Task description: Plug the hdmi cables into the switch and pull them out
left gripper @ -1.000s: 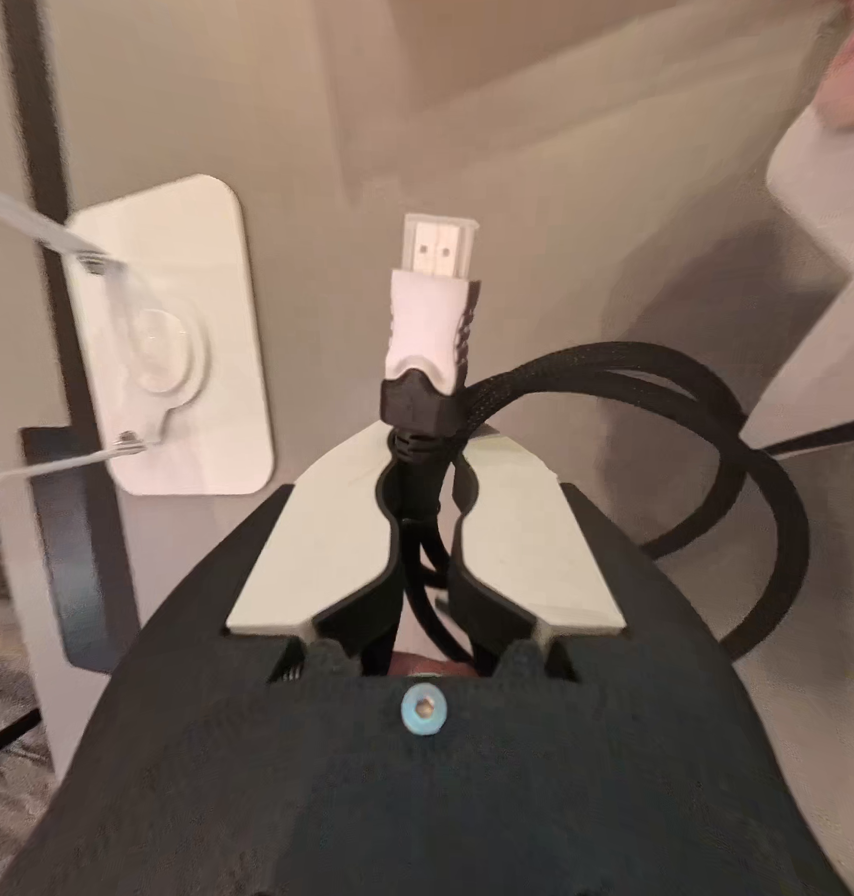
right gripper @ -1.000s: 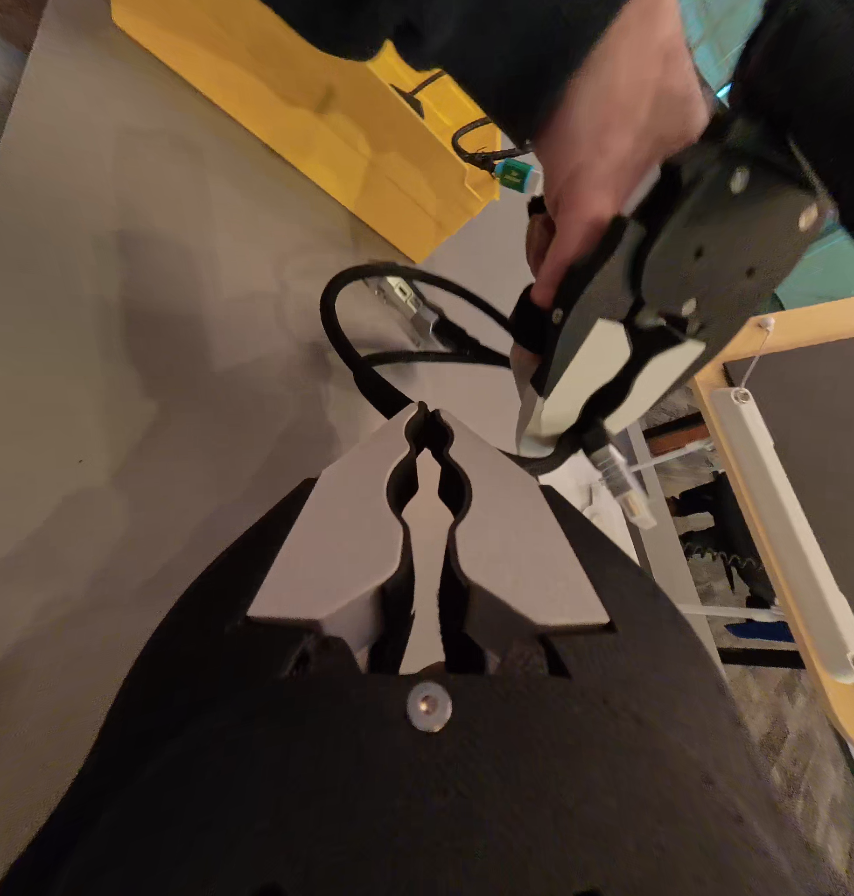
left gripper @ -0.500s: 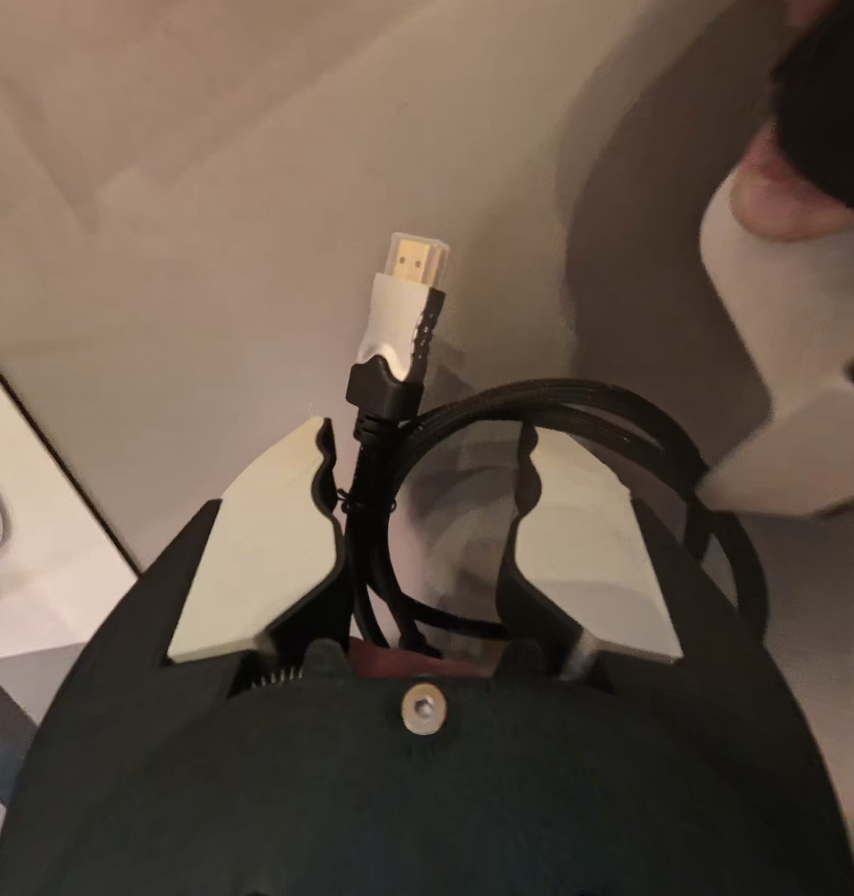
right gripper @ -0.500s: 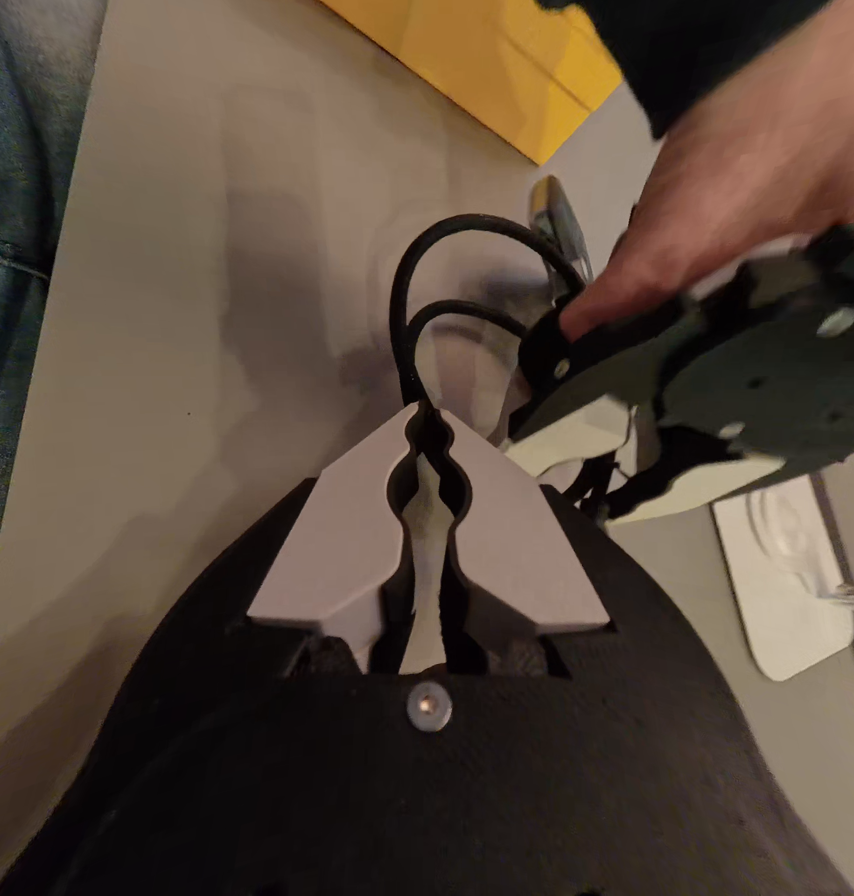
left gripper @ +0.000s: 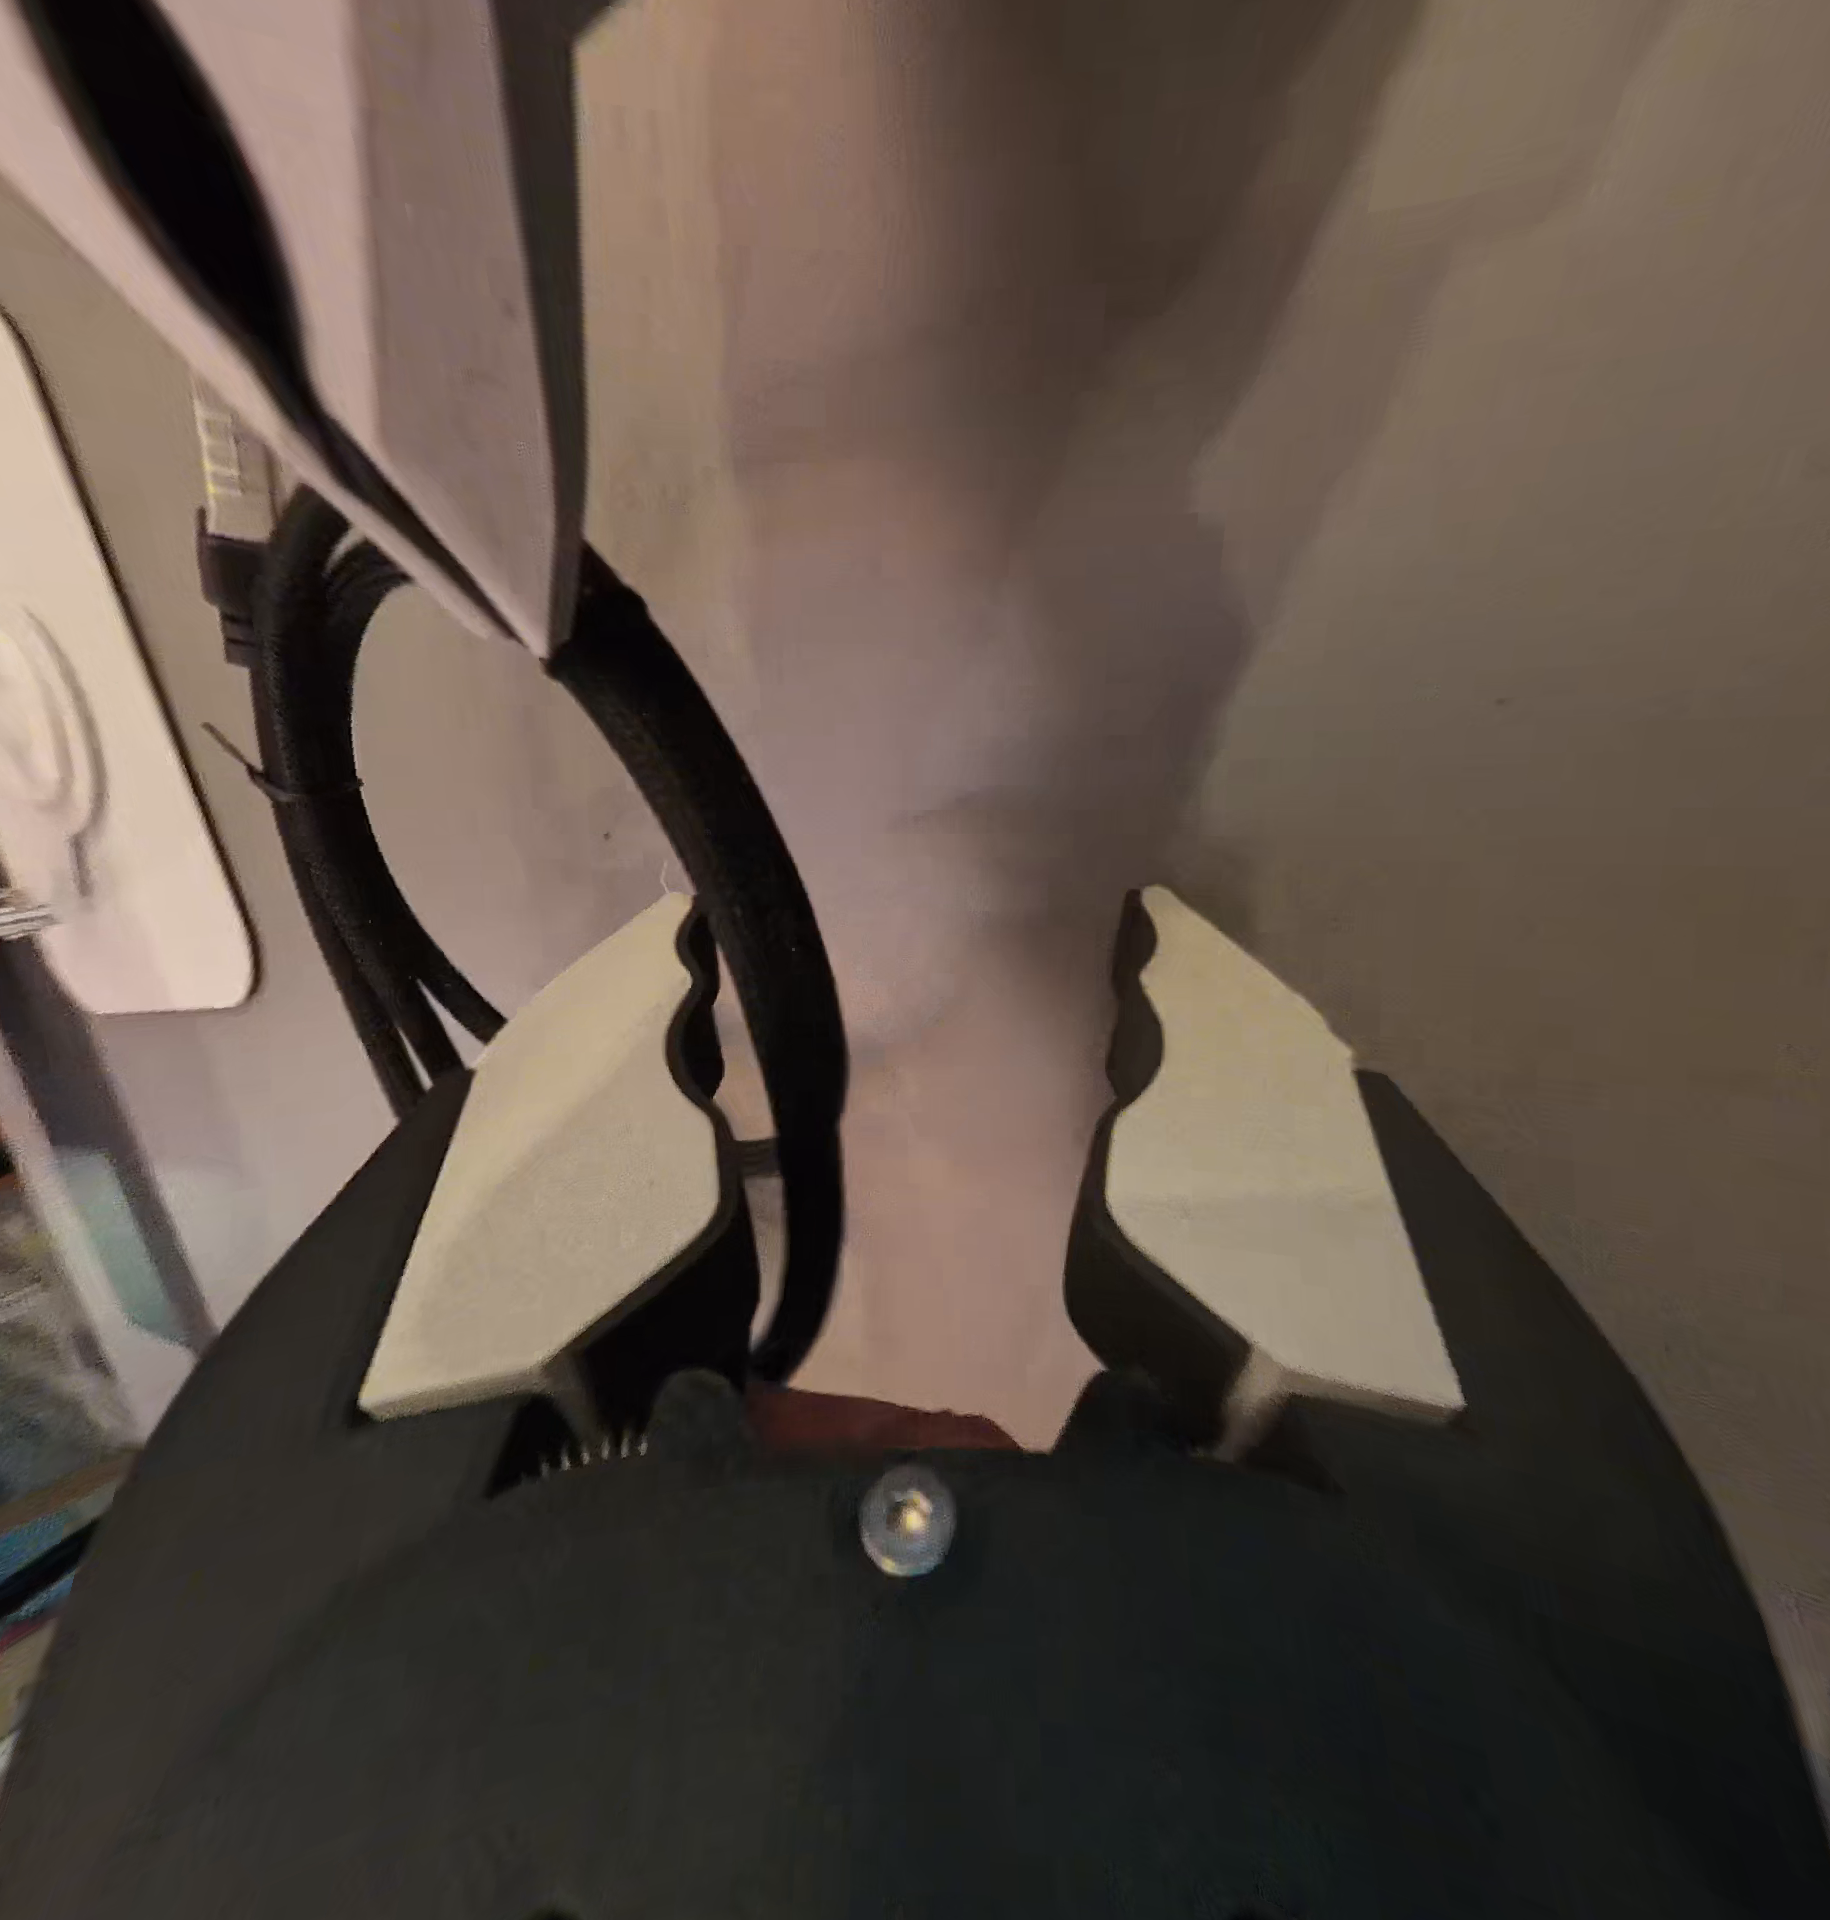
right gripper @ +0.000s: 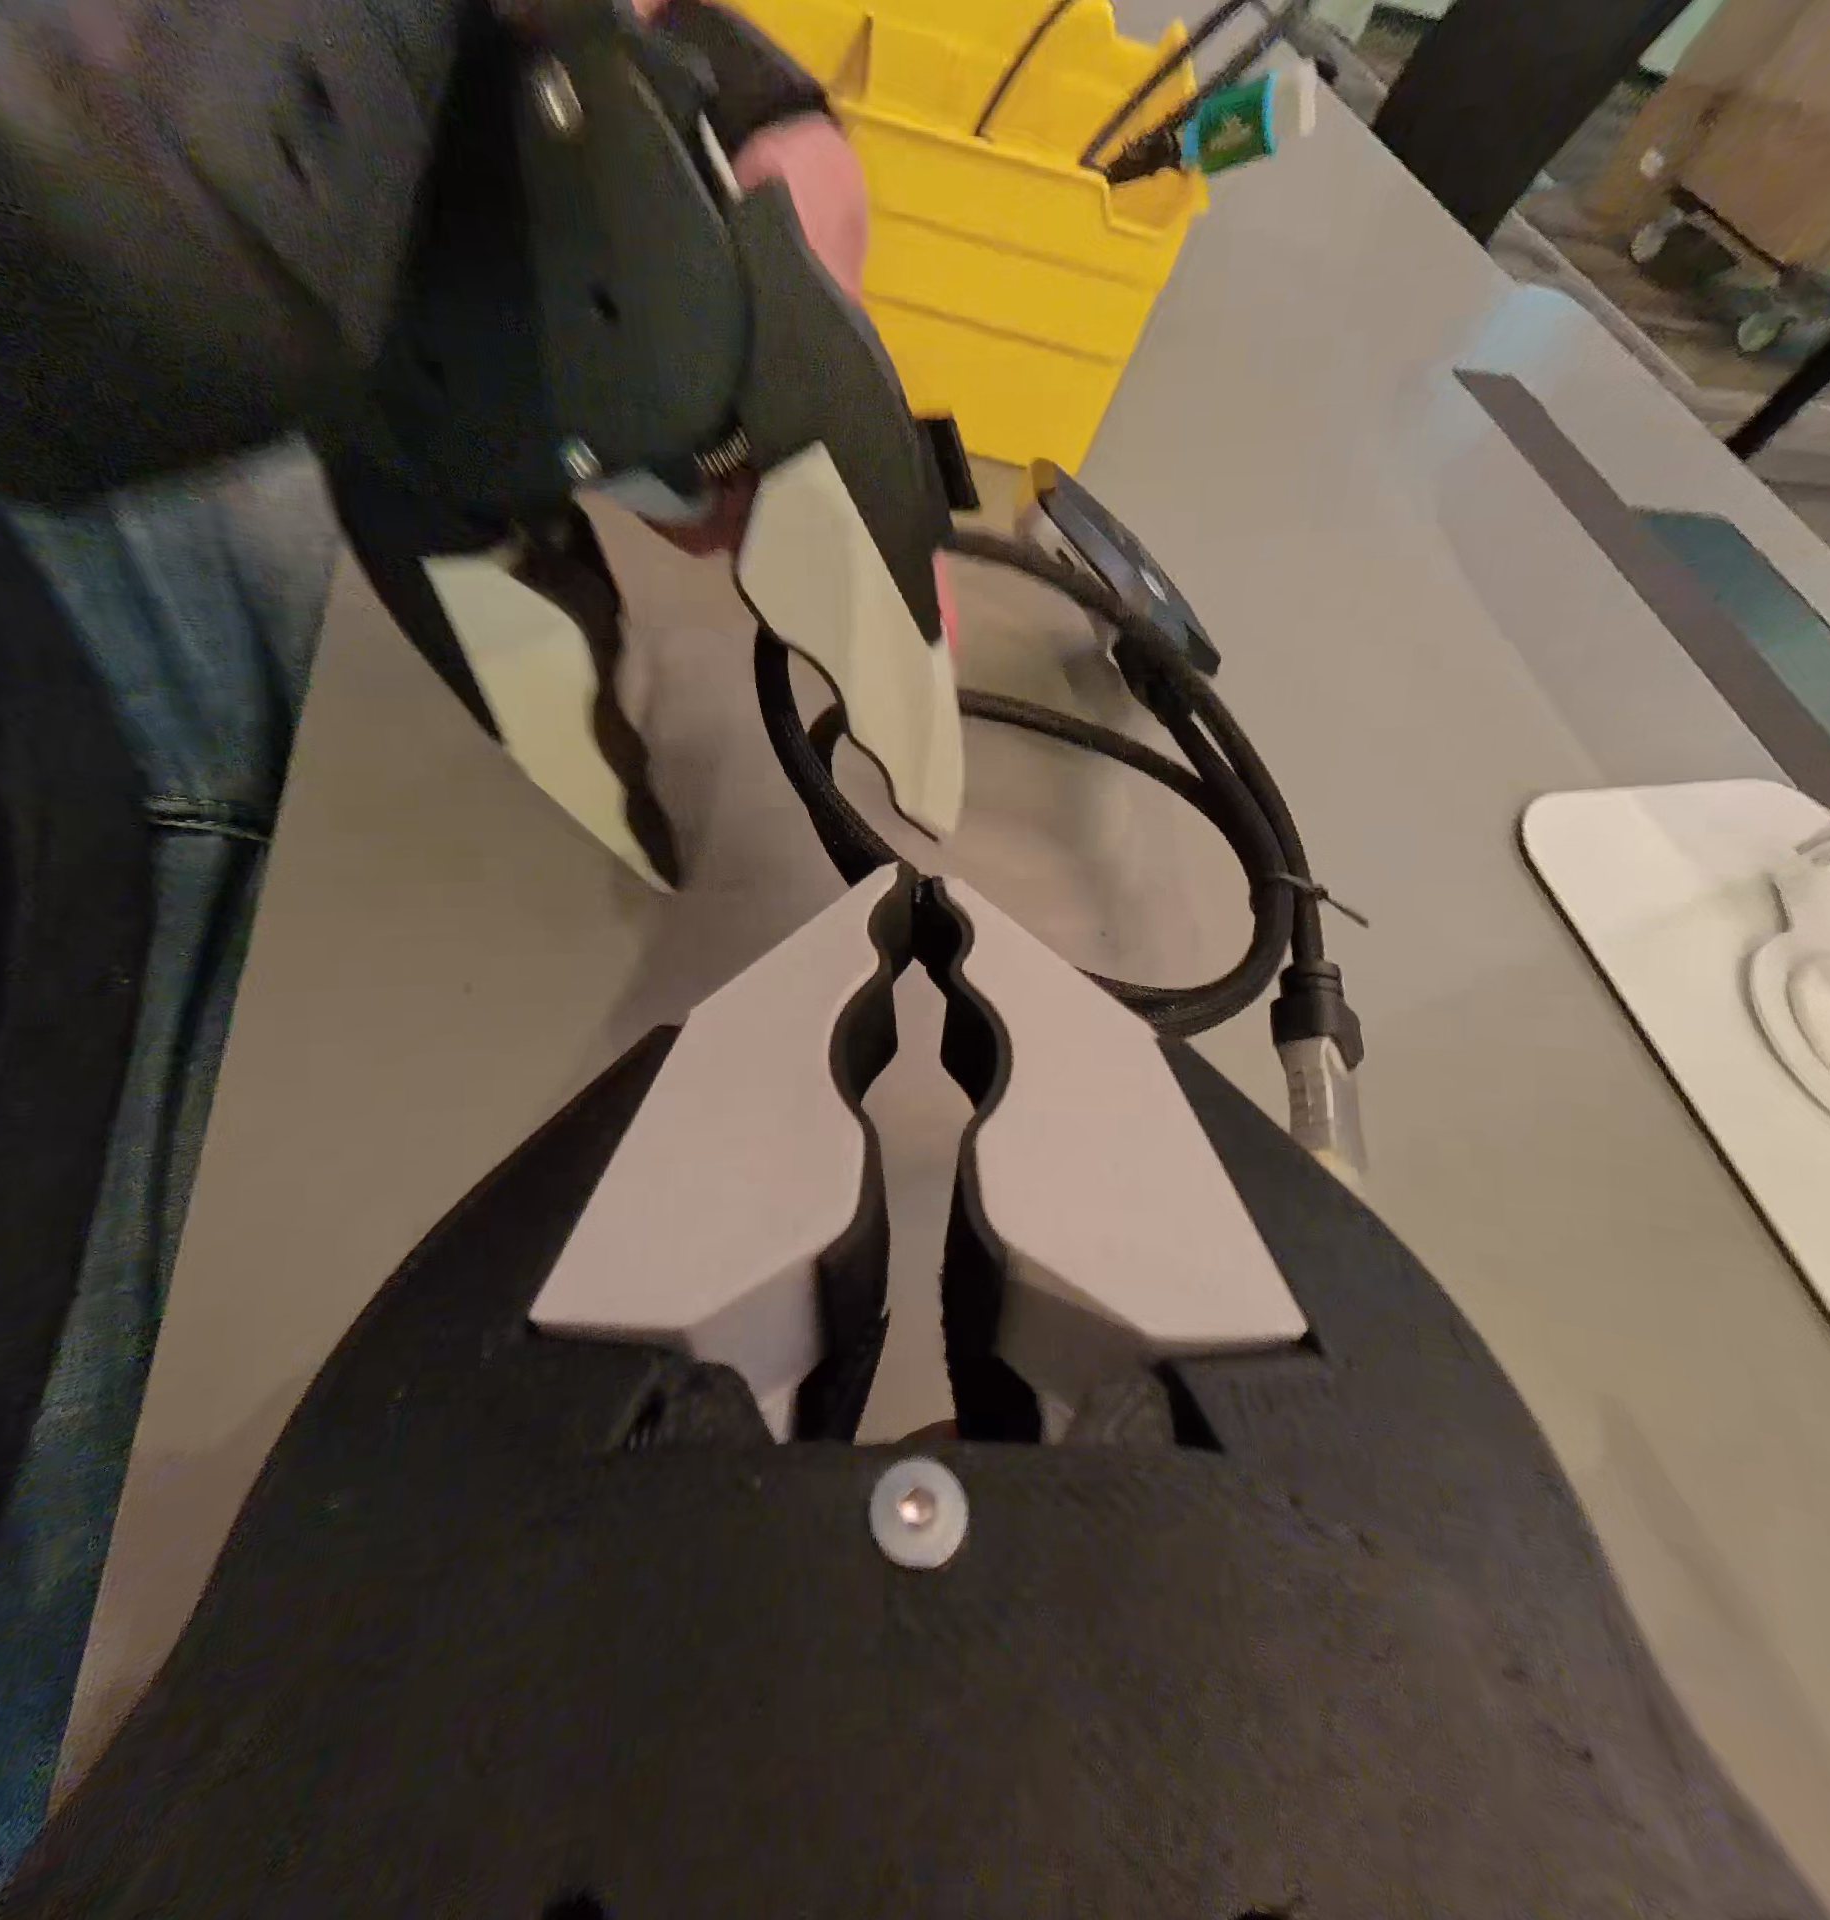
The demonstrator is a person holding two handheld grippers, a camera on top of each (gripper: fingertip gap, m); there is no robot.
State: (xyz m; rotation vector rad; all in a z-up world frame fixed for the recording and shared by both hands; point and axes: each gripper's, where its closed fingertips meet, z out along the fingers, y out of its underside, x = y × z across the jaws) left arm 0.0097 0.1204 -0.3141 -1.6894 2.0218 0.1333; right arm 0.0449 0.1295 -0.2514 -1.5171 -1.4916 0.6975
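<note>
Left gripper [left gripper: 911, 914] spread wide above table [right gripper: 1358, 436], coiled HDMI cable [right gripper: 1217, 790] probably released — right gripper [right gripper: 916, 883] pressed together, empty.

A black braided HDMI cable [right gripper: 1217, 821] lies coiled in a tied loop on the grey counter [right gripper: 454, 997]. Its silver plug [right gripper: 1324, 1091] rests flat toward the counter's right side, and the second connector [right gripper: 1129, 582] lies at the coil's far end.
</note>
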